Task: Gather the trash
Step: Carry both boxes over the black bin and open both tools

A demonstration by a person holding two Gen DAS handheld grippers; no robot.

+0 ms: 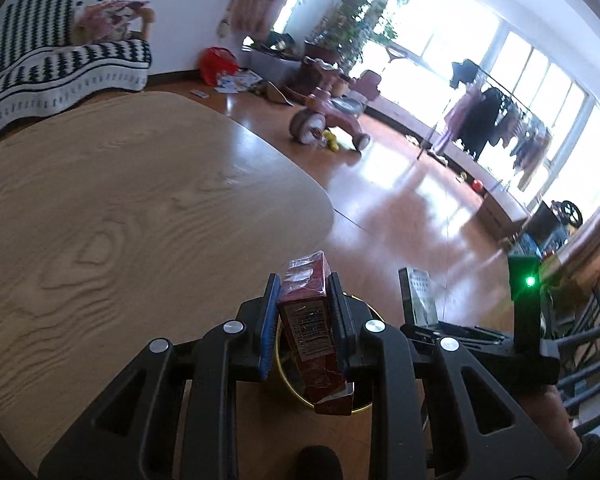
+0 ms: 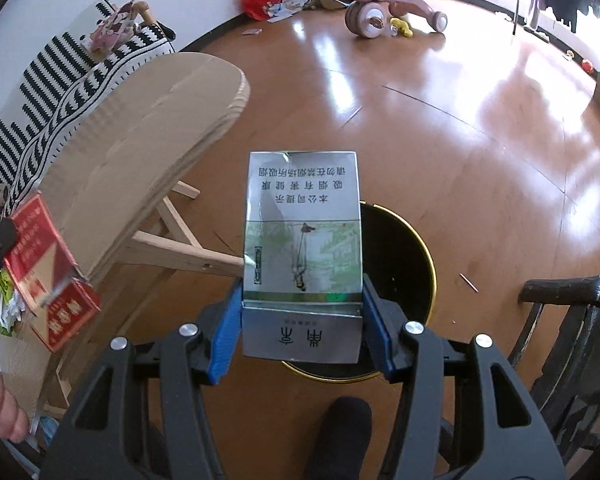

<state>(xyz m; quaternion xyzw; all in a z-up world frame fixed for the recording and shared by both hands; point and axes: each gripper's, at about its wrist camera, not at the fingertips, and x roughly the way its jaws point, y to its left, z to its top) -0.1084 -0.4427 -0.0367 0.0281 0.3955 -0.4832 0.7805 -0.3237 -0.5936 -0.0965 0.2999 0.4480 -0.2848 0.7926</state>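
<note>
Trash in hand | left tongs (image 1: 305, 320) clamped on red carton (image 1: 314, 332) | right tongs (image 2: 302, 328) clamped on silver pack (image 2: 302, 248) | both held above black bin (image 2: 400, 264) beside counter (image 1: 120, 200) | packs judged light, crushable; narrow sides best gripped

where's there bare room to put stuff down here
The wooden tabletop is bare across its middle, out to the rounded edge. The floor is open between bin and pink tricycle. Crowded: papers and red bag along the wall.

A bin (image 2: 400, 248) stands on the floor (image 2: 460, 120) right of the table (image 2: 140, 128).
</note>
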